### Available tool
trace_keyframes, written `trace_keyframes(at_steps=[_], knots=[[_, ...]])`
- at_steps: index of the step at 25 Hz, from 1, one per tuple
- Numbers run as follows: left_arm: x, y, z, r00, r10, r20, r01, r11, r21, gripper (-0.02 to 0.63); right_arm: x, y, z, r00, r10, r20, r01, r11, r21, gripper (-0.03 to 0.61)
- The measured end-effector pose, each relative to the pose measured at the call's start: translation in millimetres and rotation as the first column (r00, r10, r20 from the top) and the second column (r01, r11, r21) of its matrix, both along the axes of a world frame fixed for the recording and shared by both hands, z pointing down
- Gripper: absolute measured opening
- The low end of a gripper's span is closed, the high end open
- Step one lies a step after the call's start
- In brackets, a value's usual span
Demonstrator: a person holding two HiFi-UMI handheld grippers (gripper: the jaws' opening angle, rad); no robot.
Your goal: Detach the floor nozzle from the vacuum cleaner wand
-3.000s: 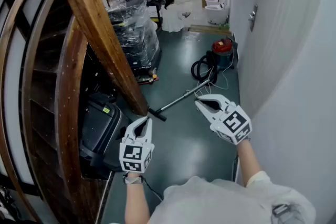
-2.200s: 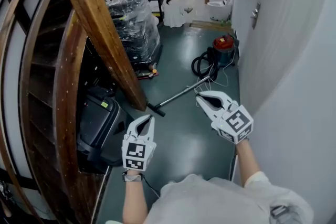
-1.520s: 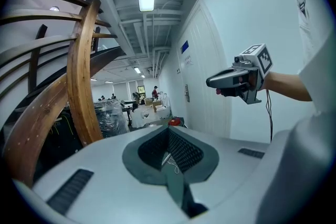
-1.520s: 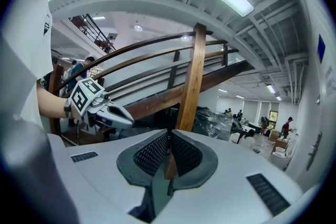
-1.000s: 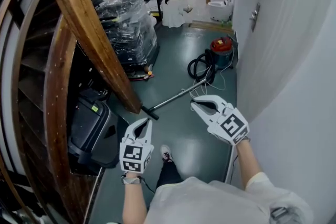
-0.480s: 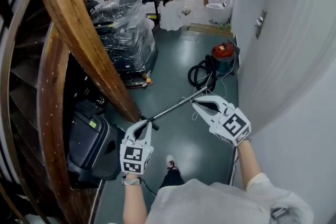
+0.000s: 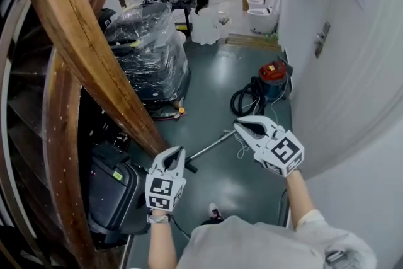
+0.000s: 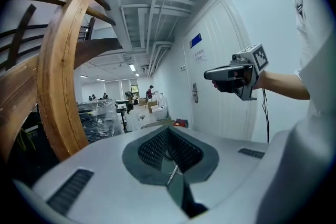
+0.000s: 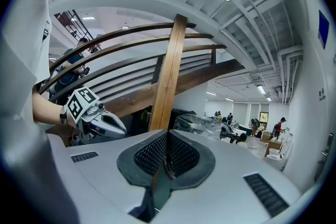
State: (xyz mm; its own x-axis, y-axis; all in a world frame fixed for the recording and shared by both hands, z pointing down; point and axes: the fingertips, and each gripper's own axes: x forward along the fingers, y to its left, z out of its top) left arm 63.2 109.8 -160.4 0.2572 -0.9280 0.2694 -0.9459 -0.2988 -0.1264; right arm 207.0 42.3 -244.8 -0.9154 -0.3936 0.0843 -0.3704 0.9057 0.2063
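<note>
Floor (image 7: 249, 189) w/ wand (image 7: 211, 146), red vac (image 7: 274, 72), hose (image 7: 243, 99).

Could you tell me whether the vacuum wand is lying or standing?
Lying down: the wand stretches flat along the floor.

Left gripper (image 7: 179, 150) and right gripper (image 7: 238, 126) are pale grey, smooth shells tapering to beaks; each carries a cube (image 7: 284, 151) of black-and-white square markers; dark meshed pads (image 8: 182, 152) line the jaws; a thin black cable (image 8: 268, 120) hangs at frame right; wristband (image 7: 158, 218); pale short-sleeved shirt (image 7: 264, 246); light shoe (image 7: 215, 211).
</note>
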Motion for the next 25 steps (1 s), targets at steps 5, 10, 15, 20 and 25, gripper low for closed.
trace_keyframes(at_steps=[5, 10, 15, 20, 25], knots=[[-25.2, -30.4, -2.3, 1.0, -0.002, 0.0, 0.002, 1.0, 0.003, -0.004, -20.7, -30.1, 1.7, 0.999, 0.031, -0.023, -0.032, 0.999, -0.016, 0.029], [-47.2, -46.9, 2.3, 1.0, -0.007, 0.004, 0.007, 1.0, -0.004, -0.005, -40.8, -52.5, 7.7, 0.998, 0.06, -0.035, -0.062, 0.997, -0.046, 0.029], [-73.2, -59.4, 4.5, 0.999, -0.039, -0.012, 0.038, 0.999, -0.005, -0.003, -58.1, -64.9, 5.1, 0.998, 0.056, 0.006, -0.056, 0.998, -0.034, 0.029], [-79.5, -62.3, 17.2, 0.999, -0.042, -0.023, 0.042, 0.999, -0.02, -0.003, -55.8, -76.6, 11.6, 0.994, 0.107, 0.024, -0.105, 0.991, -0.081, 0.029], [-86.2, -65.5, 24.6, 0.998, -0.067, -0.019, 0.066, 0.997, -0.035, -0.003, -58.7, -86.1, 23.2, 0.995, 0.097, 0.014, -0.095, 0.99, -0.102, 0.029]])
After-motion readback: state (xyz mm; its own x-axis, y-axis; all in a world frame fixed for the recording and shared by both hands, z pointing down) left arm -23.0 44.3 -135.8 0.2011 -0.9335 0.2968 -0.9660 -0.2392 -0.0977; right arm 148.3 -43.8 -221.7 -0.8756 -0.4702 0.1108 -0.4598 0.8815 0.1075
